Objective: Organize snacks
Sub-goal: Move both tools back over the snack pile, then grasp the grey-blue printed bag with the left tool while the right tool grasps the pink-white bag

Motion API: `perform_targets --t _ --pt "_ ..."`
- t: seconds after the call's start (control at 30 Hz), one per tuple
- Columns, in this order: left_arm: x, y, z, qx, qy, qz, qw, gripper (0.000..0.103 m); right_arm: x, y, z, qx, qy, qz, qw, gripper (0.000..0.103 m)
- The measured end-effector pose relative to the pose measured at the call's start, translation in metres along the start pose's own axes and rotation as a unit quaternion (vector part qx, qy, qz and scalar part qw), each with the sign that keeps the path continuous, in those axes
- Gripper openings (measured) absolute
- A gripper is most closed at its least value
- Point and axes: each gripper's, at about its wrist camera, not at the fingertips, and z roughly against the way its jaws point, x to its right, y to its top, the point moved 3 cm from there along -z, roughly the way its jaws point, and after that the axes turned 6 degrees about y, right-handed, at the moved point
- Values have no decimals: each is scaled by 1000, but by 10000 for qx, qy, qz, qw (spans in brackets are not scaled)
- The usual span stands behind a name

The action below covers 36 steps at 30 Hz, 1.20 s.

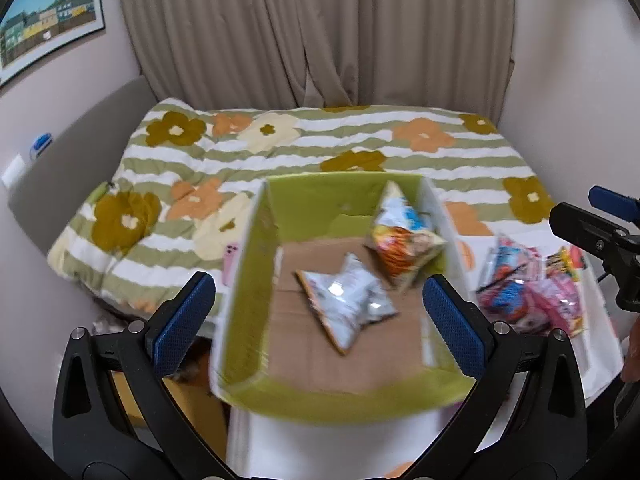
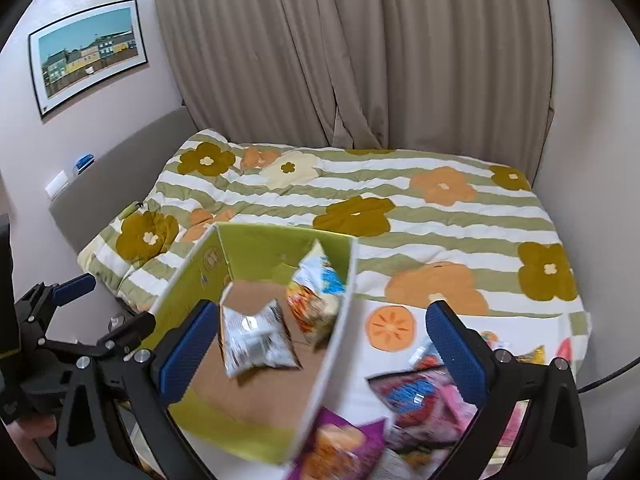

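Note:
A cardboard box (image 1: pixel 248 292) with green inner walls sits on a white table at the foot of a bed. Inside lie a silver snack bag (image 1: pixel 346 300) and an orange-and-blue snack bag (image 1: pixel 404 236). My left gripper (image 1: pixel 318 320) hovers open above the box, nothing between its fingers. My right gripper (image 2: pixel 320 348) is open too, over the box's right wall (image 2: pixel 340 340); the silver bag (image 2: pixel 254 340) shows between its fingers. Several loose snack packs (image 2: pixel 416 396) lie right of the box, with a purple bag (image 2: pixel 340 448) against the wall. The left gripper (image 2: pixel 72 316) appears at that view's left.
The bed (image 1: pixel 280 152) with a striped flower quilt fills the far side, under beige curtains (image 1: pixel 320 32). A pink phone (image 1: pixel 231 264) lies beside the box's left wall. A framed picture (image 2: pixel 88 56) hangs on the left wall. A hand (image 2: pixel 28 436) holds the left gripper's handle.

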Motion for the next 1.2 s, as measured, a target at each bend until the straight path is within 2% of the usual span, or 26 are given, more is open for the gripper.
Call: perform_targets --t 0.37,0.6,0.9,1.07,1.2 --pt "87 -65 54 -24 -33 238 9997 103 73 -54 74 82 -35 61 9999 103" --pt "146 -101 71 -7 -336 19 9994 103 121 -94 103 69 -100 -56 9999 103" --pt "222 -139 41 -326 -869 -624 9937 103 174 -147 96 -195 -124 -499 9985 103" --pt "253 -156 16 -280 -927 -1073 9895 103 194 -174 84 -283 -251 -689 9969 103" --pt "267 -166 -4 -353 -860 -1333 9867 103 209 -195 69 -518 -426 -806 9945 103"
